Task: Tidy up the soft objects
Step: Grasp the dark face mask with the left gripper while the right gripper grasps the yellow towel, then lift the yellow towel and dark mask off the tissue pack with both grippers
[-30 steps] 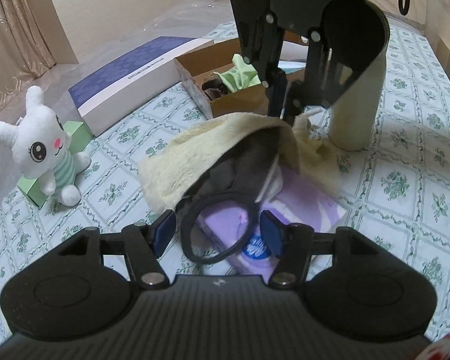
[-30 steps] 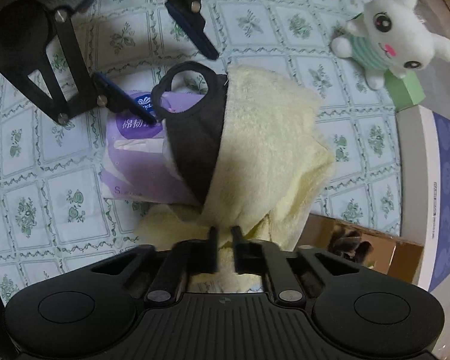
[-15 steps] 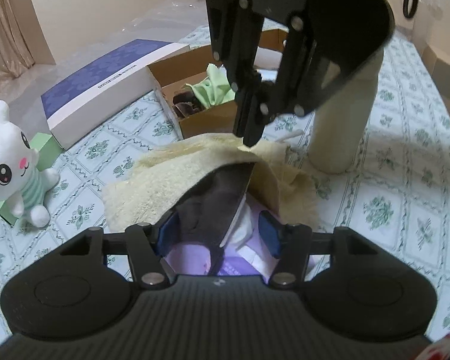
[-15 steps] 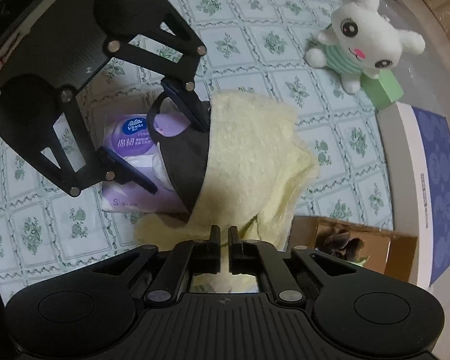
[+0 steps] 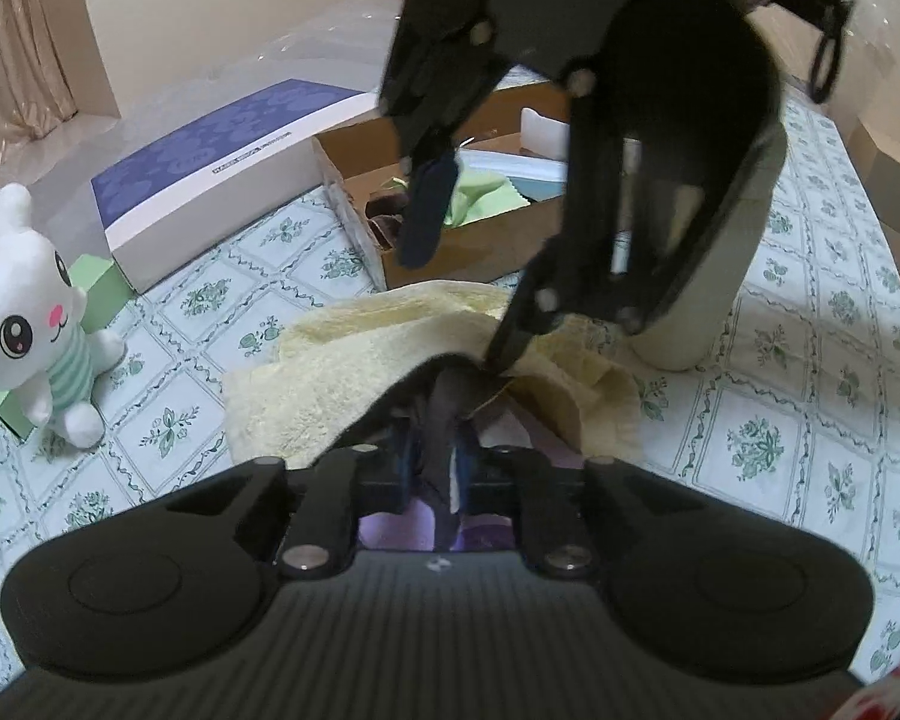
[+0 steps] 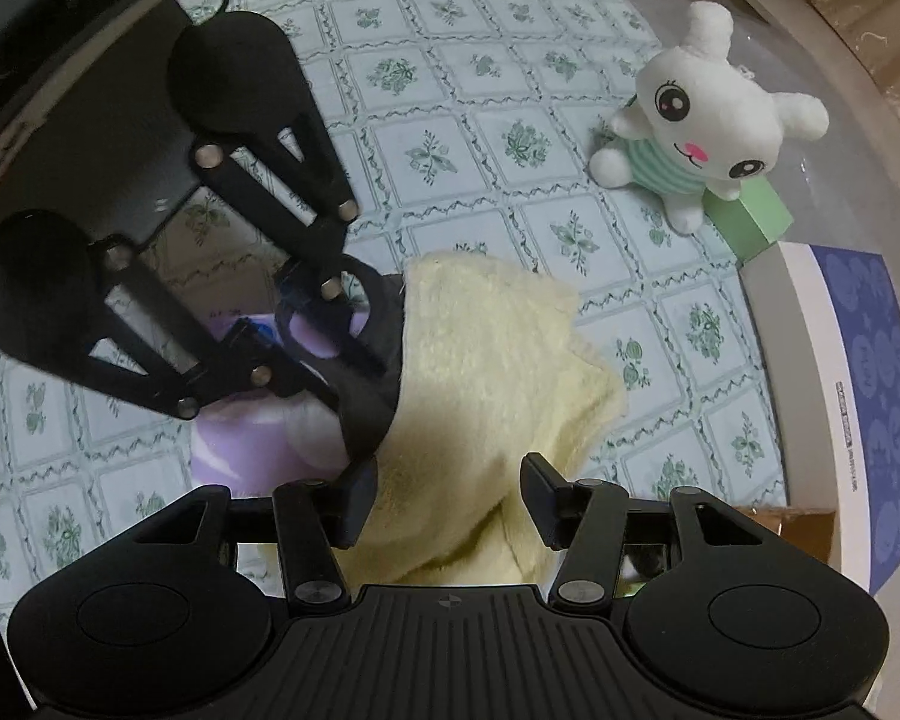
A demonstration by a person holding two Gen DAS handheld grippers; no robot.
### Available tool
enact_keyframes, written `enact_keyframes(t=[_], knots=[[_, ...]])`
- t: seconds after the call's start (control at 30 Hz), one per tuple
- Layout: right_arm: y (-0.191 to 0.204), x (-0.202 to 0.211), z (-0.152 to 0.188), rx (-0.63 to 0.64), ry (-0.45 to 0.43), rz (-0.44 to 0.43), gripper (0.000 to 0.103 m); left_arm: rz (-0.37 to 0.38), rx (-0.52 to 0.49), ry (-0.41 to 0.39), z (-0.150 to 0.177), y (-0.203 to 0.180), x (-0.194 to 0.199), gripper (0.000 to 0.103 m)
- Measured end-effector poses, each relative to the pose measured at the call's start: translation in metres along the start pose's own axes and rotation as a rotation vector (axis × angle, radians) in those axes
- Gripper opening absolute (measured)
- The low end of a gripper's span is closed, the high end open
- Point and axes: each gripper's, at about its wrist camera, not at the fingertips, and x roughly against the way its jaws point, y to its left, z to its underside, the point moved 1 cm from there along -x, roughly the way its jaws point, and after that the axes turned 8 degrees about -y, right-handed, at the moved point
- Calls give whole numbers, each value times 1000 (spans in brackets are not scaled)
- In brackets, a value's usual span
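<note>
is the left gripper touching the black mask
Touching. In the left wrist view the left gripper has just closed, its fingers pinching the black mask between them.

Your yellow towel [image 6: 480,384] covers most of the dark mask [image 6: 372,396] and the purple tissue pack [image 6: 240,444]. Your right gripper [image 5: 468,312] blocks the cardboard box [image 5: 486,240] interior at 12 o'clock; its contents are unclear. The blue-lidded box [image 6: 858,396] is cut off at 3 o'clock.
</note>
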Motion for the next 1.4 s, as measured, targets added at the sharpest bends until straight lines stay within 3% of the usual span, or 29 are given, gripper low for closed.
enact_keyframes(t=[0.1, 0.17, 0.3, 0.57, 0.7, 0.77, 1.03, 1.07, 1.13, 1.2, 1.4], knots=[[0, -8, -3, -7, 1, -16, 51, 1, -12, -2, 1, -2, 3, 4], [1, -11, -4, -10, 7, -42, 26, -4, -27, 7, 3, -3, 3, 4], [7, -7, -3, 17, 17, -39, 4, -12, -24, 9, 6, -1, 3, 4], [-6, 29, 3, -24, -44, 79, 2, -30, -35, 9, 4, 0, 6, 6], [-9, 43, 4, -42, -70, 136, 2, -74, -44, 10, -1, 0, 4, 29], [-8, 48, 5, -47, -79, 148, 2, -88, -52, 8, -5, 0, 0, 33], [-10, 54, 18, -75, -99, 190, 2, -93, -11, -1, -20, 2, -23, 32], [-11, 54, 19, -79, -99, 201, 2, -100, -14, 12, -21, 2, -25, 30], [-15, 57, 22, -86, -99, 224, 2, -110, -26, 23, -22, 1, -24, 15], [-20, 62, 25, -103, -104, 247, 2, -118, -22, 30, -22, 3, -19, 9], [-26, 78, 33, -146, -122, 308, 2, -168, 12, 32, -21, 18, 7, 6]])
